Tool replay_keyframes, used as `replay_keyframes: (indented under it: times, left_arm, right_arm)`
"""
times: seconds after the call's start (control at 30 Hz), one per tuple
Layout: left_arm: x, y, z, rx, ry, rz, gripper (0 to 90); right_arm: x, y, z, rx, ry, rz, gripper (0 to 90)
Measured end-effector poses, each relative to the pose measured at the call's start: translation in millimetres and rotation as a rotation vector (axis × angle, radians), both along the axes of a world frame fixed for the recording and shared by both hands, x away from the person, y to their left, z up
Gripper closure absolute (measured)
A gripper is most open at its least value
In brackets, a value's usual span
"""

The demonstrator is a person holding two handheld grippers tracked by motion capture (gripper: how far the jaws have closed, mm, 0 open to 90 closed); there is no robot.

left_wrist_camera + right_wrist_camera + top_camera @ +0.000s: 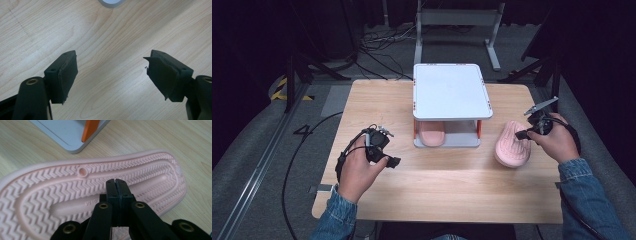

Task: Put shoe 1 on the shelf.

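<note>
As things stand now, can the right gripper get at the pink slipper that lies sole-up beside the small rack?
Probably yes. The right gripper hangs just over the slipper with nothing between them, but its jaws are shut, so they must open first to grasp it.

left gripper (379, 145): over bare table (437, 190) | right gripper (532, 127): at upturned pink slipper (511, 147)

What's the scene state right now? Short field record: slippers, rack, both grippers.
loose slipper: pink slipper lies sole up on the table, right of the rack
stored slipper: second pink slipper on the rack's lower shelf
rack: white two-tier rack, orange posts, top shelf bare
right gripper: jaws shut together over the sole, gripping nothing
left gripper: jaws open over bare wood, nothing between them
</note>
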State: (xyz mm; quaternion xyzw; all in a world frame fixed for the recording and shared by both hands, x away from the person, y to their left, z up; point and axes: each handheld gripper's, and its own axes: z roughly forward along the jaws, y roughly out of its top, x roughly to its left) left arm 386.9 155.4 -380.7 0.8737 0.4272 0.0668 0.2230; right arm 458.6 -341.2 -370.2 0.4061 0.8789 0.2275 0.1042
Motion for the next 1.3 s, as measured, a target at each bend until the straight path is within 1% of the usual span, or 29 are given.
replay_keyframes:
  times: [0.07,0.17,0.27,0.47,0.53,0.6,0.67,0.77,0.83,0.87,0.9,0.97,1.0,1.03,1.07,1.1,1.13,1.17,1.2,1.23,1.27,1.3]
  left_arm:
    - [0.2,0.0,-0.5,-0.001,0.002,0.000,24.7]
    - [0.5,-0.2,-1.2,-0.002,0.006,-0.003,24.7]
    - [0.6,-0.4,-1.4,0.003,0.004,-0.002,24.7]
    - [0.5,-1.5,-1.3,0.003,0.005,-0.004,24.7]
    - [0.3,-2.4,-1.1,0.004,0.005,-0.007,24.7]
    - [0.2,-3.0,-0.7,0.008,0.004,-0.011,24.7]
    - [0.2,-4.0,-0.7,0.006,0.005,-0.011,24.7]
    - [0.9,-5.4,-0.9,0.011,0.001,-0.012,24.7]
    - [1.1,-6.7,-1.4,0.010,0.005,-0.014,24.7]
    - [1.3,-7.5,-1.8,0.008,0.006,-0.015,24.7]
    - [1.6,-7.9,-1.9,0.009,0.007,-0.017,24.7]
    - [2.4,-8.9,-2.4,0.013,0.007,-0.021,24.7]
    - [2.5,-9.6,-2.7,0.013,0.007,-0.020,24.7]
    - [2.7,-10.1,-2.9,0.012,0.009,-0.022,24.7]
    - [2.8,-10.6,-3.0,0.013,0.010,-0.023,24.7]
    - [3.0,-11.0,-3.2,0.014,0.011,-0.025,24.7]
    - [3.0,-11.0,-3.2,0.014,0.011,-0.025,24.7]
    - [3.4,-11.3,-3.1,0.012,0.010,-0.029,24.7]
    - [3.4,-11.3,-3.1,0.012,0.010,-0.029,24.7]
    - [3.6,-11.3,-3.0,0.012,0.010,-0.030,24.7]
    - [3.6,-11.3,-3.0,0.012,0.010,-0.030,24.7]
    - [3.6,-11.4,-3.0,0.011,0.010,-0.031,24.7]
  right_arm:
    - [3.0,0.2,-4.0,-0.008,0.005,-0.002,90.0]
    - [5.9,-2.8,-10.2,-0.001,0.012,-0.020,90.0]
    - [5.6,-5.7,-13.4,0.004,0.019,-0.023,90.0]
    - [-5.2,-21.1,-14.5,-0.008,0.018,-0.052,90.0]
    - [-9.8,-28.2,-15.0,-0.011,0.026,-0.067,90.0]
    - [-14.9,-36.9,-16.8,-0.027,0.027,-0.086,90.0]
    - [-19.8,-45.7,-22.5,-0.071,0.048,-0.109,90.0]
    - [-25.3,-57.4,-33.3,-0.083,0.060,-0.138,90.0]
    - [-28.7,-64.6,-38.8,-0.087,0.079,-0.158,90.0]
    - [-30.0,-68.0,-41.7,-0.085,0.085,-0.161,90.0]
    - [-31.4,-71.0,-43.8,-0.073,0.081,-0.169,90.0]
    - [-33.2,-75.4,-47.0,-0.034,0.083,-0.186,90.0]
    - [-33.7,-76.2,-49.0,-0.029,0.095,-0.196,90.0]
    - [-33.5,-76.6,-51.9,-0.033,0.104,-0.191,90.0]
    - [-33.2,-75.7,-55.7,-0.038,0.113,-0.187,90.0]
    - [-32.5,-74.5,-59.2,-0.023,0.116,-0.187,90.0]
    - [-32.5,-74.5,-59.2,-0.023,0.116,-0.187,90.0]
    - [-30.8,-70.2,-64.5,0.032,0.129,-0.186,90.0]
    - [-30.8,-70.2,-64.5,0.032,0.129,-0.186,90.0]
    - [-28.5,-63.1,-69.4,0.048,0.133,-0.172,90.0]
    - [-28.5,-63.1,-69.4,0.048,0.133,-0.172,90.0]
    - [-26.0,-56.7,-70.2,0.031,0.130,-0.168,90.0]
